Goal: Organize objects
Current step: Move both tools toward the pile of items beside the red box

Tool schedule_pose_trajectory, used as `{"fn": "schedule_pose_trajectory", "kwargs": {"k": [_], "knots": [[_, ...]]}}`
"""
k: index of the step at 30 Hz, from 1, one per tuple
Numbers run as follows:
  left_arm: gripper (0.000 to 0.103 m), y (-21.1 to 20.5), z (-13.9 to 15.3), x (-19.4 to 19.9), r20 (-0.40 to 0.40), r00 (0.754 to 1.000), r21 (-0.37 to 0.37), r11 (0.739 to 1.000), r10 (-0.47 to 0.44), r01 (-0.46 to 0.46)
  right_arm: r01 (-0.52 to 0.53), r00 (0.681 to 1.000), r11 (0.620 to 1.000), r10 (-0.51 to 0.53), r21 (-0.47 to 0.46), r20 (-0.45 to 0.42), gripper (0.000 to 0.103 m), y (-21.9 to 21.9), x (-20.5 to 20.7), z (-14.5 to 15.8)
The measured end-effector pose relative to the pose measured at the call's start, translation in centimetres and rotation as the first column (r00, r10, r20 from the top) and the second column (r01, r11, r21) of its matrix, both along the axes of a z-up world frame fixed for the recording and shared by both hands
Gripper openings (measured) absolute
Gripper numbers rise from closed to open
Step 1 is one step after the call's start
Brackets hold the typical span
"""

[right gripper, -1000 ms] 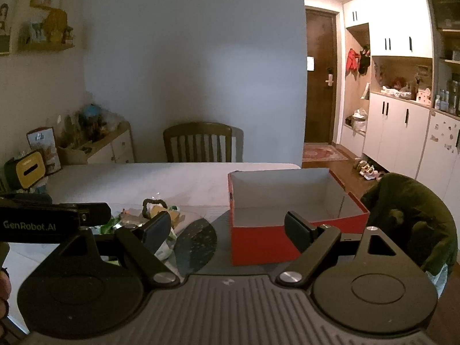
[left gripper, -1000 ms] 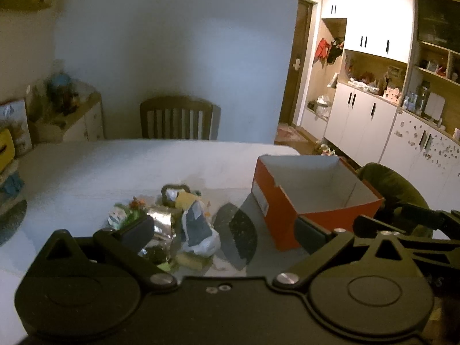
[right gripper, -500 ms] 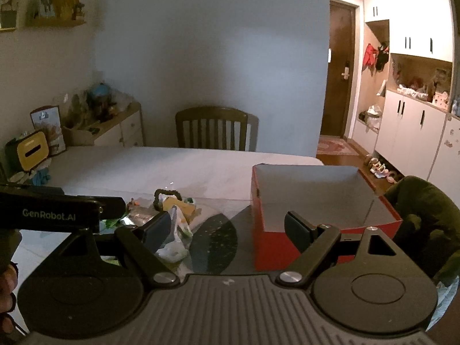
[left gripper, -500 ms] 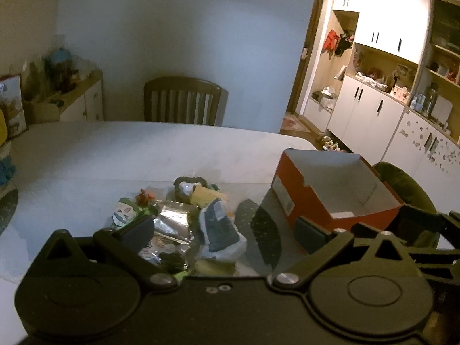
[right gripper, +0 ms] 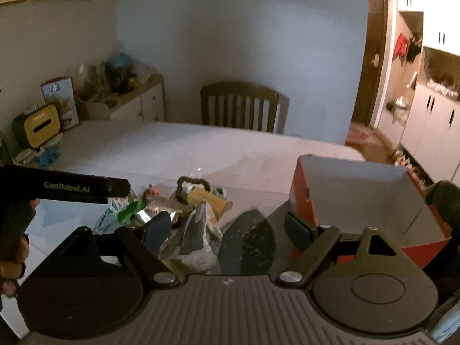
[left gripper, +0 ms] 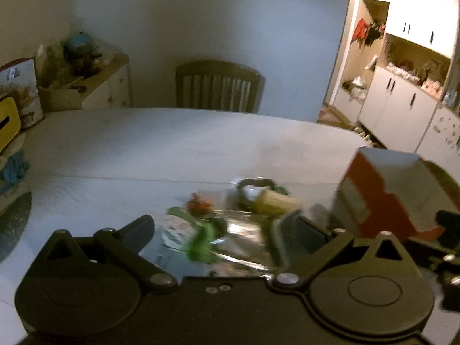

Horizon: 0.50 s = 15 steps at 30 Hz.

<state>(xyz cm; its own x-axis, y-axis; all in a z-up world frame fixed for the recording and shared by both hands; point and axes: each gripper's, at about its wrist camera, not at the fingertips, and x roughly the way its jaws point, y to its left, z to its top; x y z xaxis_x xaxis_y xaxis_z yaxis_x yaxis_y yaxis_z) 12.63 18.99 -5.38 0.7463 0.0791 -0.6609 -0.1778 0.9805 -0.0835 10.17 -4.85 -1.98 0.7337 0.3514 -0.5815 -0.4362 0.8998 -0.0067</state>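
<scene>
**Both grippers empty above the clutter**

While both grippers hang over the white surface [right gripper: 178, 146], the left gripper [left gripper: 227, 231] and right gripper [right gripper: 227, 227] stand wide apart, holding nothing. Pile of small packets [right gripper: 184, 201] lies near-centre; orange box [right gripper: 359, 195] stands open-topped just right.

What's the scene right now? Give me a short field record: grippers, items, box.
left gripper: open, holding nothing, over the pile
right gripper: open, holding nothing
pile of small items: loose on the table, left of the box
orange box: open top, no items visible inside
items boxed: none visible
</scene>
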Motion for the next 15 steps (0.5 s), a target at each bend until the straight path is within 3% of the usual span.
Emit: {"fn": "schedule_pose_trajectory", "kwargs": {"k": [15], "knots": [[0.101,6.6,-5.9,5.3,-0.136,0.990,-0.015,0.999,0.040,-0.042,-0.035,0.990,0.999,0.029,-0.041,-0.137,0.086,3.9,5.7,-4.7]]}}
